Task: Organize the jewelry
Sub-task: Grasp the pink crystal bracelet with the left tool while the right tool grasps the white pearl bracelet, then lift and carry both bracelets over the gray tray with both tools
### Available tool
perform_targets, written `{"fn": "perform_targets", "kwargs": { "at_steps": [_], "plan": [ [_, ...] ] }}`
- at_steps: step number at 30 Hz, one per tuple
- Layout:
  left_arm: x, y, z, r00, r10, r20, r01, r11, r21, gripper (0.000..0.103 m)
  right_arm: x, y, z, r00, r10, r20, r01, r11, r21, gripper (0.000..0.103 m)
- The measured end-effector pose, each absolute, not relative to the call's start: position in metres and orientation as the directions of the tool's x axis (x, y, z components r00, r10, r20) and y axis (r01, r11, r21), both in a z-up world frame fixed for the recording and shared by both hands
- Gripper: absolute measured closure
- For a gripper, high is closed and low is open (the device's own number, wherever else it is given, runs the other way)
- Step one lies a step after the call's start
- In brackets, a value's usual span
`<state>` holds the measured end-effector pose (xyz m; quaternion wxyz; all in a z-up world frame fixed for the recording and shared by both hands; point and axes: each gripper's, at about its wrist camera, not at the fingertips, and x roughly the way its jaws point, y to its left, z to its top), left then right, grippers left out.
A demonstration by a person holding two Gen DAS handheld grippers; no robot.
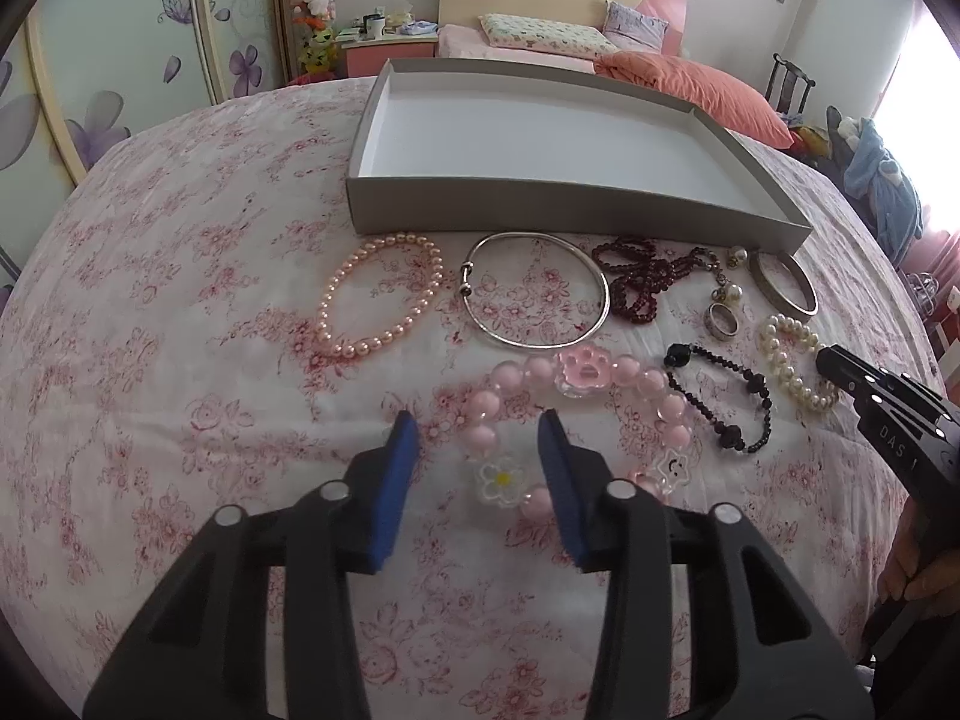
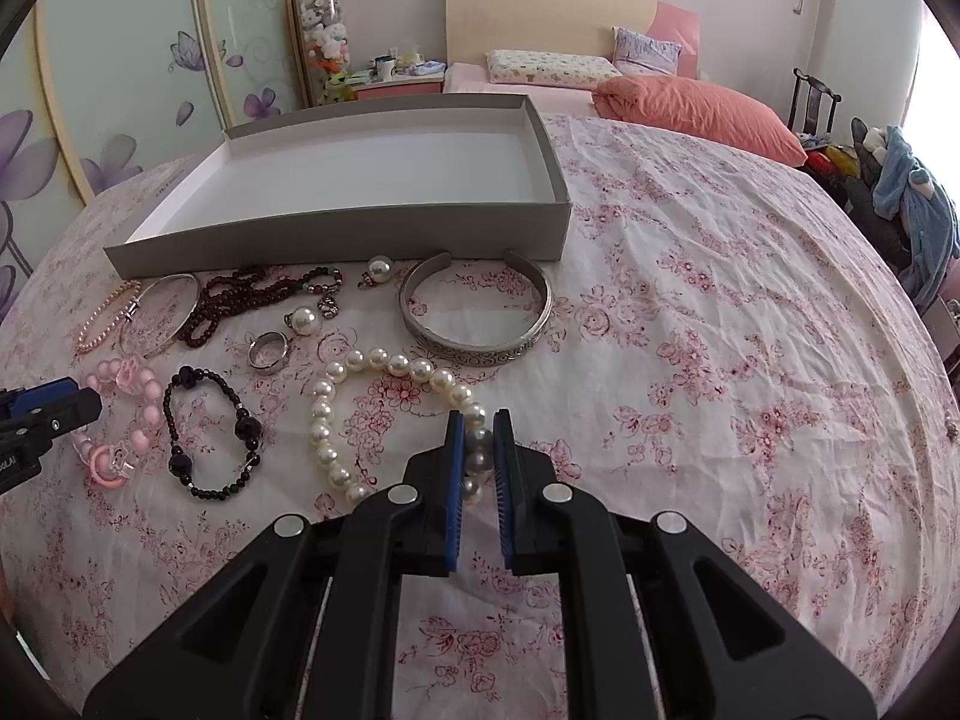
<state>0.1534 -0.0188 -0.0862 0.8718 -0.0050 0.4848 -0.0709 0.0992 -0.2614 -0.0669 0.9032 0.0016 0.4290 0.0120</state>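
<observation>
On the flowered cloth lies a pink bead bracelet (image 1: 585, 369) with flower charms. My left gripper (image 1: 479, 427) stands open over its near side, with a few pink beads between the blue pads, which do not touch them. To the right, my right gripper (image 2: 479, 420) is shut on the near end of a white pearl bracelet (image 2: 324, 420); several pearls sit pinched between its pads. The rest of that bracelet lies on the cloth. An empty grey tray (image 1: 570, 210) stands behind the jewelry.
In front of the tray lie a pink pearl bracelet (image 1: 384, 294), a thin silver bangle (image 1: 534, 288), dark red beads (image 1: 648, 276), a ring (image 1: 720, 318), pearl earrings (image 2: 306, 320), a wide silver cuff (image 2: 480, 348) and a black bead bracelet (image 2: 180, 462). A bed with pillows stands behind.
</observation>
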Motion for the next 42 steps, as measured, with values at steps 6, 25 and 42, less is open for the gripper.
{"fn": "perform_targets", "kwargs": {
  "at_steps": [6,25,42],
  "plan": [
    [0.158,-0.031,-0.087,0.523,-0.097,-0.847,0.141,0.990,-0.027,0.066,0.105,-0.260,-0.065,0.627,0.003,-0.779,-0.016,1.000,-0.008,0.092],
    [0.146,-0.017,-0.081,0.541,-0.143,-0.829,0.188,0.981,-0.047,0.089,0.100,-0.270,-0.048,0.694,0.108,-0.712,-0.038,0.993,0.113,0.093],
    [0.120,0.000,-0.028,0.676,-0.331,-0.659,0.222,0.943,-0.247,0.089,0.082,-0.249,-0.016,0.775,0.295,-0.559,-0.186,0.952,0.244,0.093]
  ]
}}
